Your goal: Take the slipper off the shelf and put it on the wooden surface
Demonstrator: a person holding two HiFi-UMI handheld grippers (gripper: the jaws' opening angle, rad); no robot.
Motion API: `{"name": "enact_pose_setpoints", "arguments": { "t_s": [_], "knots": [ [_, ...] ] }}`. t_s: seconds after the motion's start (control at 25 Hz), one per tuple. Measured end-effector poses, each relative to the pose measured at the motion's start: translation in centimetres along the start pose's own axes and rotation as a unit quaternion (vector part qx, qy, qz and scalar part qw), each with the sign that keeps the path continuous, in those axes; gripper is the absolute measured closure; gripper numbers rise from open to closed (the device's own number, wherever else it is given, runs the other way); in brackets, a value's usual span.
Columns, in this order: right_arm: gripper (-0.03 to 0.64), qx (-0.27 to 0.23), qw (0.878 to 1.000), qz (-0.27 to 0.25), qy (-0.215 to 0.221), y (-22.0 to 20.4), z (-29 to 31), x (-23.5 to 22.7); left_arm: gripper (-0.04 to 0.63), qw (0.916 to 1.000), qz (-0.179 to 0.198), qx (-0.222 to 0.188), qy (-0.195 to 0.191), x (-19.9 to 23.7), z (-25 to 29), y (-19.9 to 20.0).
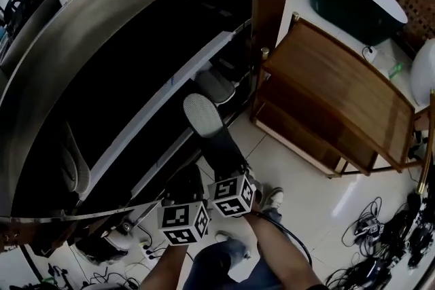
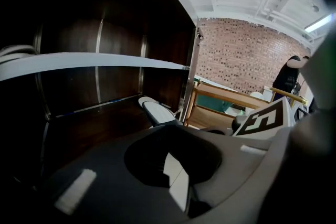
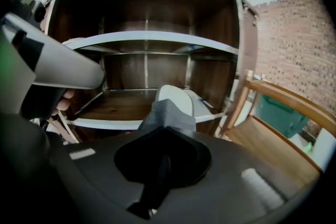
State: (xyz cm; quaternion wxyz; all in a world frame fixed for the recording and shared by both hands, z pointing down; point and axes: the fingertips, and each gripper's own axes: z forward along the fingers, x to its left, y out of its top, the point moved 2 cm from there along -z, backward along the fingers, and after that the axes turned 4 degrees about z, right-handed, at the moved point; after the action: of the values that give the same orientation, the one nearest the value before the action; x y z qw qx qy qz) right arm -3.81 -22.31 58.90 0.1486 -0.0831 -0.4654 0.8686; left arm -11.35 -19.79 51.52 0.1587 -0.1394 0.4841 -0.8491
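1. Slipper (image 1: 201,113), white-soled with a grey strap, hangs in the air just in front of the shelf (image 1: 170,86), its toe pointing toward the dark compartments.
2. Right gripper (image 1: 221,156) has its jaws clamped on the slipper's strap end.
3. Left gripper (image 1: 187,187) sits just beside the right one; its jaws seem pressed together with nothing between them.
4. A second slipper (image 1: 216,83) lies on the shelf behind the held one.
5. Wooden surface (image 1: 340,78) stands to the right, apart from the held slipper.
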Motion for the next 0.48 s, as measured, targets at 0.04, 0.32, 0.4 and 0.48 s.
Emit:
{"name": "enact_pose_setpoints", "arguments": {
  "t_s": [0.04,0.32,0.4,0.48],
  "knots": [
    [0.606,0.000,1.000,0.007,-0.012,-0.4,-0.6,-1.1,0.589,0.9999,0.006,0.000,-0.009,-1.0,0.5,0.0],
    [0.606,-0.003,0.995,0.049,-0.082,-3.6,-4.4,-8.5,0.589,0.9976,0.034,-0.003,-0.060,-7.8,3.4,0.6],
    [0.605,-0.002,0.993,0.063,-0.100,-4.6,-5.3,-10.6,0.589,0.9963,0.040,-0.002,-0.076,-9.8,4.4,0.6],
    [0.605,0.000,0.990,0.076,-0.119,-5.7,-6.0,-12.6,0.589,0.9945,0.049,0.000,-0.093,-11.7,5.5,0.6]
  ]
}}
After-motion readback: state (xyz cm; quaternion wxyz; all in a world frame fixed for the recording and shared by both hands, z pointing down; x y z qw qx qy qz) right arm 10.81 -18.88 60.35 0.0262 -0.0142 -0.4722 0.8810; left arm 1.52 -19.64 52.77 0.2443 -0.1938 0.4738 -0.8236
